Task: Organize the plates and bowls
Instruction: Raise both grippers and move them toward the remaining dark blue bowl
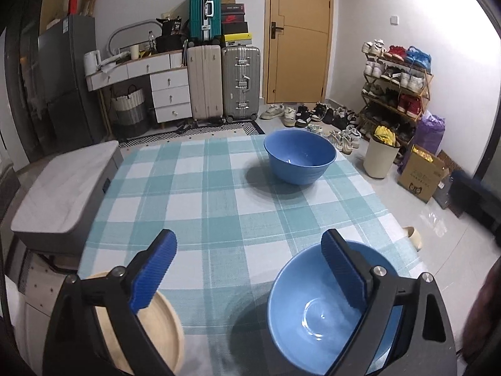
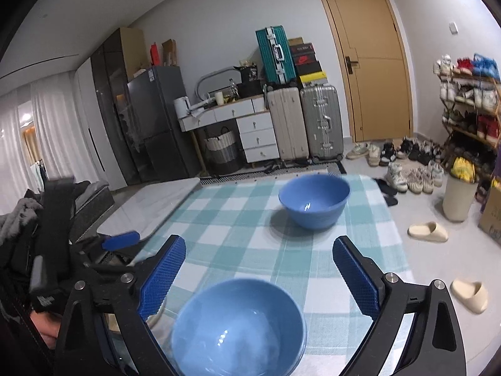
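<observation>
A near blue bowl (image 1: pixel 310 313) stands upright on the checked tablecloth (image 1: pixel 219 188), under my left gripper's right finger. My left gripper (image 1: pixel 249 269) is open and empty above the cloth. A pale wooden plate (image 1: pixel 162 329) lies at the near left, partly under its left finger. A far blue bowl (image 1: pixel 299 159) stands near the table's far edge. In the right wrist view the near bowl (image 2: pixel 239 326) sits low between the fingers of my open, empty right gripper (image 2: pixel 260 277). The far bowl (image 2: pixel 314 200) and the cloth (image 2: pixel 244 228) lie ahead of it.
A grey-white side table (image 1: pixel 65 200) adjoins the table's left side. Beyond are suitcases (image 1: pixel 224 84), a white dresser (image 1: pixel 147 75), a shoe rack (image 1: pixel 394 87), a bin (image 1: pixel 380 156), a cardboard box (image 1: pixel 422 175) and slippers (image 2: pixel 427 232) on the floor at right.
</observation>
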